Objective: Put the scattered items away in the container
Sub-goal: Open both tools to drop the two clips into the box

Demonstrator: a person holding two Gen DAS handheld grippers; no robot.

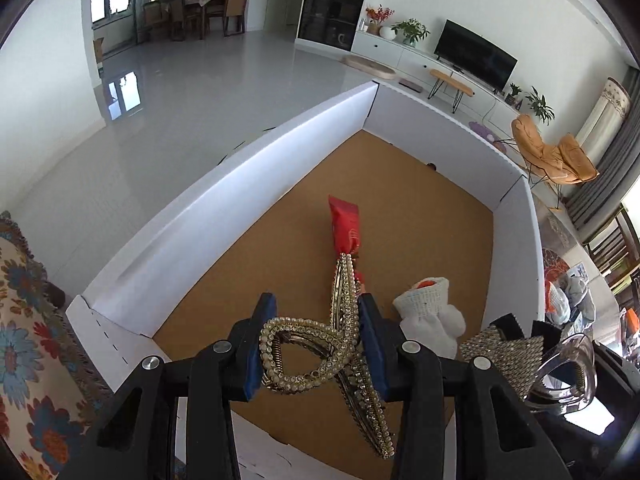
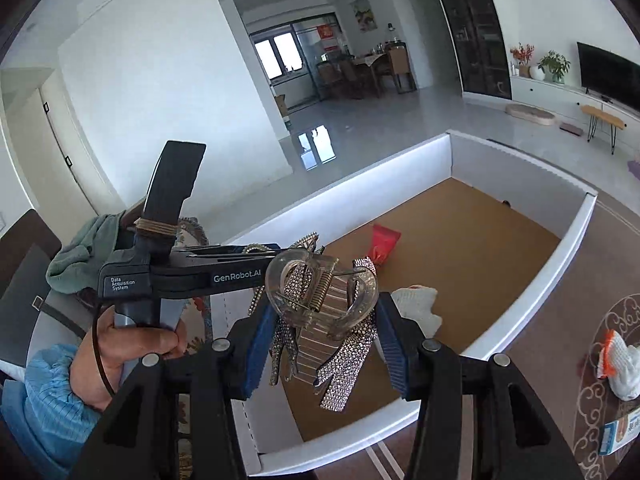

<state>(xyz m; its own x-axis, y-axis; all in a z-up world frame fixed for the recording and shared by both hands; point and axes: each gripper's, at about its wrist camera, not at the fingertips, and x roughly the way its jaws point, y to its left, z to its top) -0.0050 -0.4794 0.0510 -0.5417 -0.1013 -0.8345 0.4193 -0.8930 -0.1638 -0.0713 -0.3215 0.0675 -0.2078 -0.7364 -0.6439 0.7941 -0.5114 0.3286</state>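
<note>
Both tongs loaded above the box.
Left tongs (image 1: 316, 344) clench a gold rhinestone clip (image 1: 304, 356); right tongs (image 2: 320, 344) clench a clear clip (image 2: 320, 296). Beneath and ahead: white box (image 1: 224, 196) containing red tube (image 1: 344, 224).

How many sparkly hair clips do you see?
2. The gold hair clip is pinched in the left tool over the box. The clear hair clip with silver ribbons is in the right tool. More may be hidden.
</note>
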